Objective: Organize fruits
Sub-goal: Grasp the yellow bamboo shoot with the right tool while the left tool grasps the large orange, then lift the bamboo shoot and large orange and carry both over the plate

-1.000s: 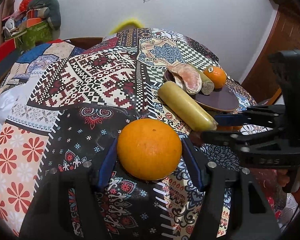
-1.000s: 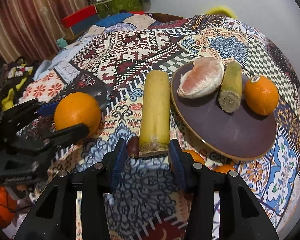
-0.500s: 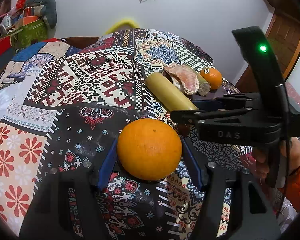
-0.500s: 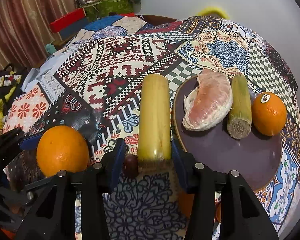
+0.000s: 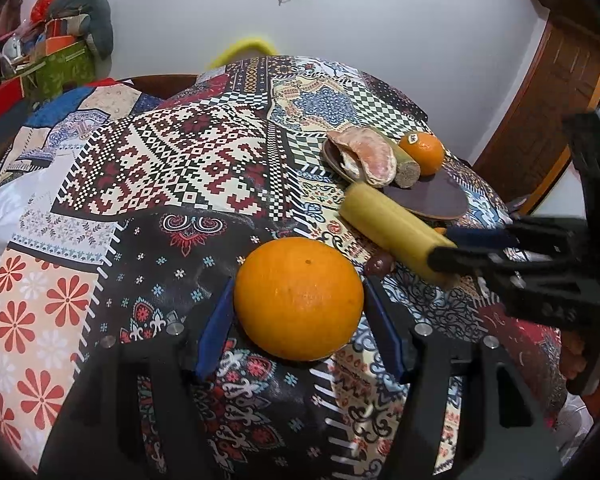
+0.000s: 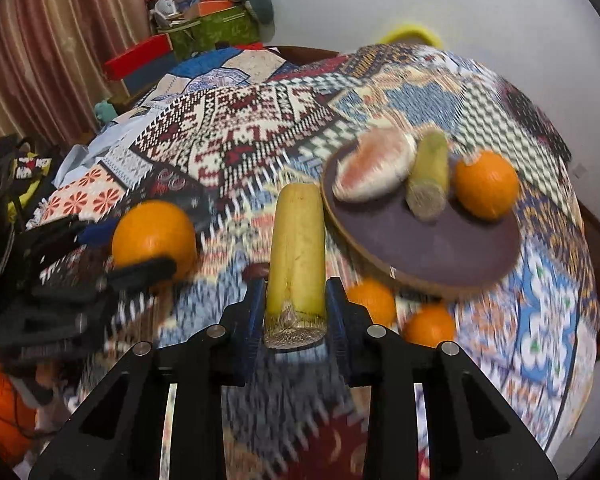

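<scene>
My left gripper (image 5: 298, 320) is shut on a large orange (image 5: 299, 299), held just over the patterned cloth. My right gripper (image 6: 296, 316) is shut on the near cut end of a yellow sugarcane piece (image 6: 298, 240), which points away toward the plate. The same cane (image 5: 396, 230) and the right gripper (image 5: 500, 256) show at the right of the left wrist view. A dark round plate (image 6: 440, 248) holds a peeled pomelo segment (image 6: 374, 170), a greenish cane piece (image 6: 428, 180) and a small orange (image 6: 486, 188).
Two small oranges (image 6: 374, 300) (image 6: 430, 326) and a small dark brown fruit (image 6: 256, 270) lie on the cloth by the plate's near rim. The round table edge drops off at the right. Clutter and boxes (image 6: 204, 28) stand beyond the table at back left.
The right gripper has closed on the sugarcane end and the view has shifted, blurred by motion. The left gripper still holds the large orange in place.
</scene>
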A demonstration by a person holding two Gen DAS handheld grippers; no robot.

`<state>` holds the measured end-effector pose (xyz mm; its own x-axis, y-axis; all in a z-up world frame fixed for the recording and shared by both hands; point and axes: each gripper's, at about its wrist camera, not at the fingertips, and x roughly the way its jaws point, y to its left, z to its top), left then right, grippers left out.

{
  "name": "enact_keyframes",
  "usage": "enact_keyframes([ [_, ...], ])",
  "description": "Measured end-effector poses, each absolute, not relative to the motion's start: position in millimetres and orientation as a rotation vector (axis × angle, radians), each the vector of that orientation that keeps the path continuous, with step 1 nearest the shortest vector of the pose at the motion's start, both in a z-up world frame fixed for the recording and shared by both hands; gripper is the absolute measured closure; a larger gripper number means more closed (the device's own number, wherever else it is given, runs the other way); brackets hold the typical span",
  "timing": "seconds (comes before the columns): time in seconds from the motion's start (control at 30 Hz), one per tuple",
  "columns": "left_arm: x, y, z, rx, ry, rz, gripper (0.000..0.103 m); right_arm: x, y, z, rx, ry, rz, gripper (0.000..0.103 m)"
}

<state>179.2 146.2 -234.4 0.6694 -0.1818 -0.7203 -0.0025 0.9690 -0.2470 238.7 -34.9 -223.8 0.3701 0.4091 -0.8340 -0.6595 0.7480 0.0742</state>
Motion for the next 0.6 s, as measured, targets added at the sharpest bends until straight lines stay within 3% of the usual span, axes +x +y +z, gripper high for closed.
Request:
enact_keyframes([
  [0.53, 141.1, 97.8, -227.3, -0.22, 0.864, -0.159, 0.04, 183.9, -86.6, -222.5, -0.29, 1.025, 0.723, 0.074],
  [0.6, 138.5, 92.6, -227.5, -0.207, 0.868, -0.146, 0.04, 188.5, -86.4, -215.8, -0.263, 0.994, 0.709, 0.068],
])
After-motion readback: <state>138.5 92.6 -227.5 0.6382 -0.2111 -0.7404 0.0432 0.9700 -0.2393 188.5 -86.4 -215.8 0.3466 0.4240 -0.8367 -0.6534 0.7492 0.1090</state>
